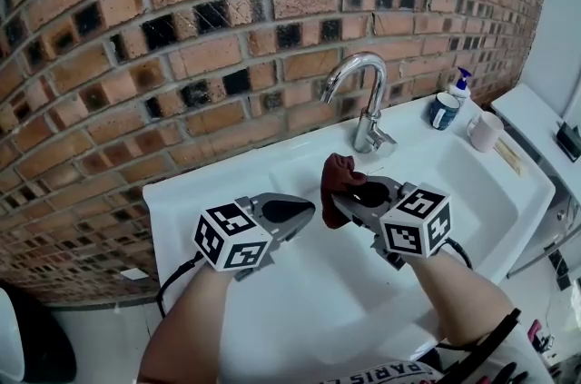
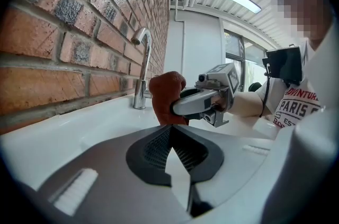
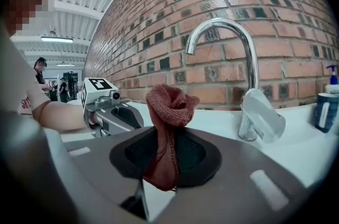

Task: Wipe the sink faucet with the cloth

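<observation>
Brick wall runs close behind the white sink, so the faucet has little room at its back. Its front and both sides are open over the basin.

The right gripper has its jaws clamped on the reddish-brown cloth. The cloth bunches up above the jaw tips and a tail hangs below. It sits over the basin, near the faucet's base and lower than the curved spout, not touching either. The left gripper is just beside it, apart from the cloth, jaws closed together with nothing between them.

A blue mug, a pump bottle and a pale cup crowd the rim to the right of the faucet. The bottle's label is too small to read.

The grippers and forearms cover much of the basin floor, and the sink's near edge is cut off. On the person's shirt I can read "PARIS"; the other lettering is partly cut off.
</observation>
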